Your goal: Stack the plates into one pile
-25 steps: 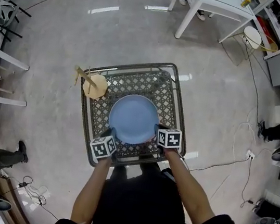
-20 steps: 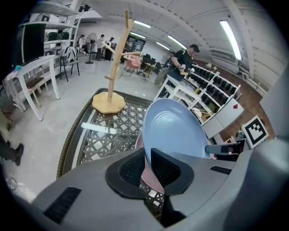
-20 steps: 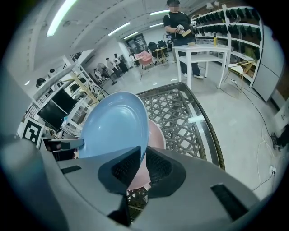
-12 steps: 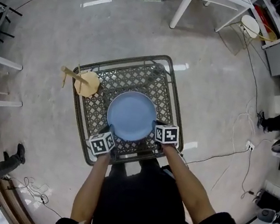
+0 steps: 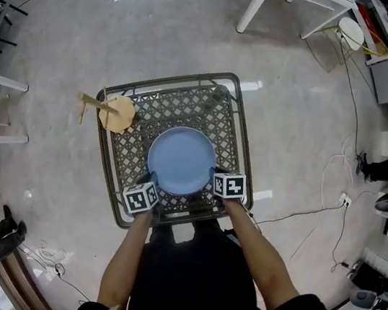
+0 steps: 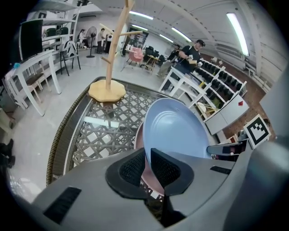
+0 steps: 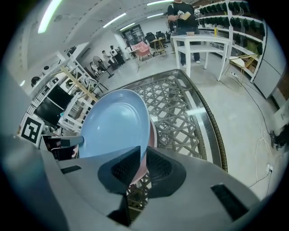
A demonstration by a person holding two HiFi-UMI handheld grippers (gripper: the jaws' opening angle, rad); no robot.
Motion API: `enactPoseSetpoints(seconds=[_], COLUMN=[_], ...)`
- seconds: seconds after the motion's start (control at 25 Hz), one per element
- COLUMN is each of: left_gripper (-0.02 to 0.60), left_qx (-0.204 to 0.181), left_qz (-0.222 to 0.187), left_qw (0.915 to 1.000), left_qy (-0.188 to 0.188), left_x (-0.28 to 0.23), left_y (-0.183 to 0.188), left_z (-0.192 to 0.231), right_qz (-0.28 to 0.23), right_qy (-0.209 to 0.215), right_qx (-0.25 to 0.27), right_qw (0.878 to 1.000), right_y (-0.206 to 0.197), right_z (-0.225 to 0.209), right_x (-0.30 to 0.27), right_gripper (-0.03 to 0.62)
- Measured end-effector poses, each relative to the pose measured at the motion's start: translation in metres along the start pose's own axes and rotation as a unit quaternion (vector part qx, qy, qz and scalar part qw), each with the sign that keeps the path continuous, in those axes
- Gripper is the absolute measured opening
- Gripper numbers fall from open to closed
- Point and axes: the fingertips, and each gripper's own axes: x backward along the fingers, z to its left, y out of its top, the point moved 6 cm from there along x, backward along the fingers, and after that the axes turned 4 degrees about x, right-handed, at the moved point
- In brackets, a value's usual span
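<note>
Pale blue and glossy, the round blue plate (image 5: 181,160) has a shallow well, a raised smooth rim and soft reflections across its glaze. It sits over the near half of the table (image 5: 187,107), held at its near edge from both sides. The left gripper (image 5: 152,180) has its ribbed black pads closed on the rim at the near left, and the right gripper (image 5: 214,176) pinches the rim at the near right in the same way. Directly beneath, a pink plate (image 6: 138,137) of similar shape shows only as a thin crescent at the blue one's edge; whether the two touch cannot be made out. The square table is woven brown wicker in an open lattice under a clear glass top, with a thick braided border. On its far left corner stands a light wooden mug tree (image 5: 113,111) with a flat base and bare pegs.
</note>
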Motion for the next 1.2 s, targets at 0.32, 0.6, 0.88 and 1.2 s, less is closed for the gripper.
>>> enactPoseSetpoints(seconds=[0.32,0.6,0.88,1.2], left_gripper=[0.051,0.051,0.051,0.051], left_qx=[0.012,0.021,0.006,-0.002], left_qz=[0.014,0.030,0.032,0.031], left_qw=[0.9998,0.9992,0.9992,0.9991], left_qy=[0.010,0.014,0.024,0.029], left_x=[-0.012,-0.021,-0.020,-0.022], left_y=[-0.006,-0.013,-0.011,-0.014], left_z=[0.002,0.008,0.005,0.004], right_qz=[0.022,0.047,0.058,0.062], right_qy=[-0.001,0.003,0.006,0.009], right_qx=[0.001,0.007,0.020,0.025], right_qw=[1.000,0.999,0.998,0.998], right_y=[-0.002,-0.008,-0.007,-0.007], right_z=[-0.007,-0.009,-0.009,-0.008], right_x=[-0.013,-0.025,-0.026,-0.027], right_gripper=[0.038,0.038,0.040,0.049])
